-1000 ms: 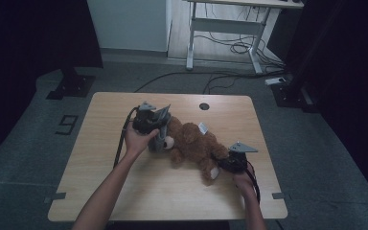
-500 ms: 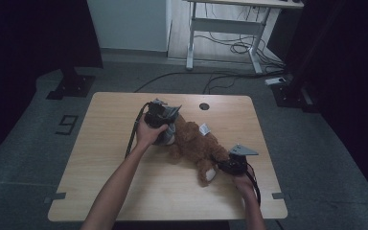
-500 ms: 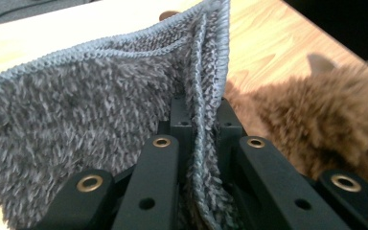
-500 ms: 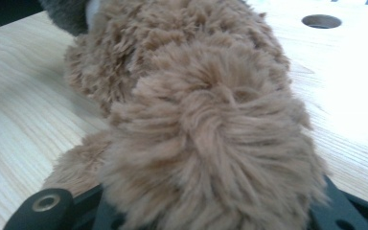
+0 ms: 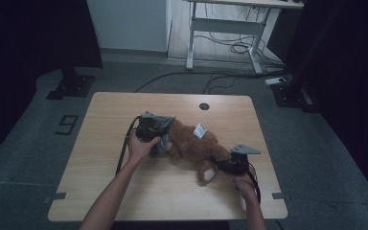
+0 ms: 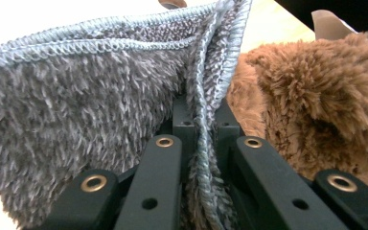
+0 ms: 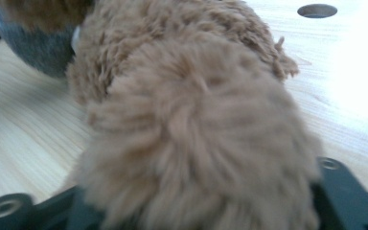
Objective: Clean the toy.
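Observation:
A brown plush bear [image 5: 194,146] lies on its side in the middle of the wooden table [image 5: 124,191], with a white tag [image 5: 200,130] on its back. My left gripper [image 5: 159,141] is shut on a grey fluffy cloth [image 6: 76,96], which is pinched between the jaws and rests against the bear's head [image 6: 316,96]. My right gripper [image 5: 220,166] is at the bear's leg [image 7: 196,120]. Its jaws have just been opening and now stand wide, with the furry leg still between them.
A round cable hole [image 5: 204,106] sits near the table's far edge. Bare wood lies in front of and to the left of the bear. Beyond the table stands a white desk frame [image 5: 220,28], with cables on the floor.
My left hand has come down with the grey cloth against the bear's head. The right hand has stayed at the leg.

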Demonstrator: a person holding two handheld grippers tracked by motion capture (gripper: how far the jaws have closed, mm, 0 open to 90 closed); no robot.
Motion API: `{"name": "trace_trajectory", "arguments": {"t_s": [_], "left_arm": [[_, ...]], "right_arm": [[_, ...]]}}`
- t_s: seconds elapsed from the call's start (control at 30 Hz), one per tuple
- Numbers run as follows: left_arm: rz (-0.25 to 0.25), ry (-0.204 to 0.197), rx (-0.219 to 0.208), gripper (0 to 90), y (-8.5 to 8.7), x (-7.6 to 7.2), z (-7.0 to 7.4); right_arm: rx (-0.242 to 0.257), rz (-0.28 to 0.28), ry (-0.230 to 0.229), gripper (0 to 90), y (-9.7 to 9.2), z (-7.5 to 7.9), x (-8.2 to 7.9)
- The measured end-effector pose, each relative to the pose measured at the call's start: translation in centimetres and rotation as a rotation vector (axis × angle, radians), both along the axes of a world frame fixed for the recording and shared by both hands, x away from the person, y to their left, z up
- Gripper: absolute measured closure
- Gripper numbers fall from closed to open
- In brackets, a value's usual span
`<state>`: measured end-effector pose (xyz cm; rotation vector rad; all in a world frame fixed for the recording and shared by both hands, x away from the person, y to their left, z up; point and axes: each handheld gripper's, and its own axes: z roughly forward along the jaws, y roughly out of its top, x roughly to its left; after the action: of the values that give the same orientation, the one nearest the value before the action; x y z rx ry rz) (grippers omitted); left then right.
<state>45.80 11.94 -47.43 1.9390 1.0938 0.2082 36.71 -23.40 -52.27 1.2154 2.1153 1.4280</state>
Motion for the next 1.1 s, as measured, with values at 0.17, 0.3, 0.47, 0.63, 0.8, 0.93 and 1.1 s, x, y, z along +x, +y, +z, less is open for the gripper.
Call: {"name": "trace_trajectory", "arguments": {"t_s": [0.17, 0.3, 0.47, 0.63, 0.8, 0.93, 1.1], "left_arm": [[0.005, -0.002, -0.010, 84.2, 0.5, -0.6, -0.3], [0.011, 0.001, -0.023, 84.2, 0.9, -1.0, -0.6], [0.011, 0.003, -0.025, 84.2, 1.2, -1.3, -0.7], [0.008, 0.009, -0.023, 84.2, 1.3, -1.5, -0.7], [0.015, 0.014, -0.024, 84.1, 1.7, -1.7, -0.8], [0.023, 0.016, -0.019, 84.1, 2.0, -2.1, -1.0], [0.025, 0.041, 0.001, 83.9, 3.0, -2.9, -1.4]], "right_arm": [[0.093, 0.010, 0.024, 30.1, -0.5, 1.7, -0.5], [0.138, 0.027, 0.033, 24.4, -0.6, 3.5, -0.5], [0.194, 0.041, 0.027, 21.9, -0.6, 5.4, -0.1], [0.190, 0.037, 0.034, 21.5, 0.0, 6.2, 0.6], [0.125, 0.032, 0.105, 23.1, 1.7, 4.8, 2.4], [0.114, 0.046, 0.149, 24.0, 3.8, 3.4, 2.8], [0.030, 0.067, 0.136, 28.6, 5.9, 2.6, 1.5]]}}
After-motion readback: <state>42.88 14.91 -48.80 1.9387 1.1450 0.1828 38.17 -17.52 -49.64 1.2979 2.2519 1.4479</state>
